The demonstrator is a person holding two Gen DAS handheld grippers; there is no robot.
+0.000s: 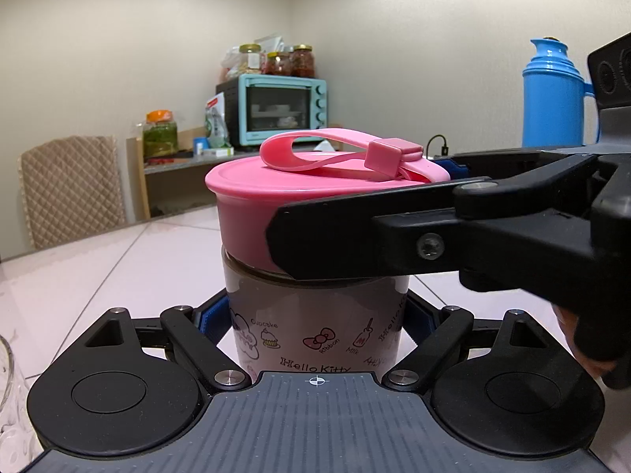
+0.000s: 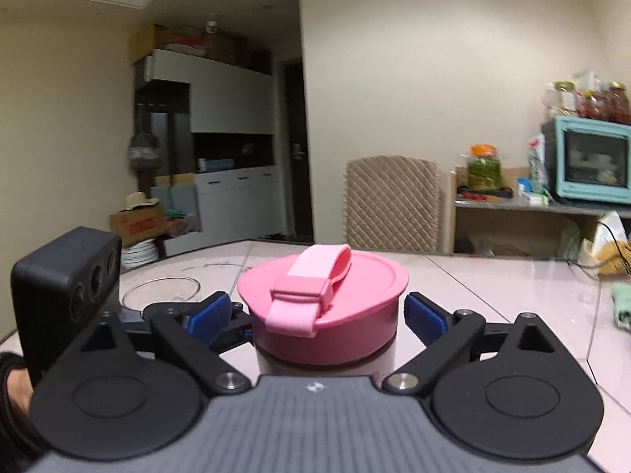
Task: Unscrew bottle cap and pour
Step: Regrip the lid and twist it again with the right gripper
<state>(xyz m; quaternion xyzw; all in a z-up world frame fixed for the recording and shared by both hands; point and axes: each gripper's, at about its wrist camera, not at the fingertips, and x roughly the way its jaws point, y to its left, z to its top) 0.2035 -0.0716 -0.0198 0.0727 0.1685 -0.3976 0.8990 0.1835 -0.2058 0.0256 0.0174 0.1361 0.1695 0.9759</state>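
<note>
A Hello Kitty bottle [image 1: 315, 315] stands upright on the pale tiled table [image 1: 118, 276]. My left gripper [image 1: 315, 317] is shut on its printed body, blue pads pressed against both sides. The wide pink cap [image 1: 244, 205] with a pink strap loop sits on top. My right gripper [image 2: 317, 313] comes in from the right at cap height. In the right wrist view the cap [image 2: 323, 315] lies between its blue pads [image 2: 426, 315], with a gap on each side, so it is open. One black finger [image 1: 355, 236] crosses the cap's front in the left wrist view.
A clear glass vessel [image 2: 161, 291] stands on the table left of the bottle. A blue thermos [image 1: 552, 94] stands at the right. A green cloth [image 2: 621, 307] lies at the far right. Beyond the table are a quilted chair [image 1: 71, 189] and a teal oven [image 1: 284, 110].
</note>
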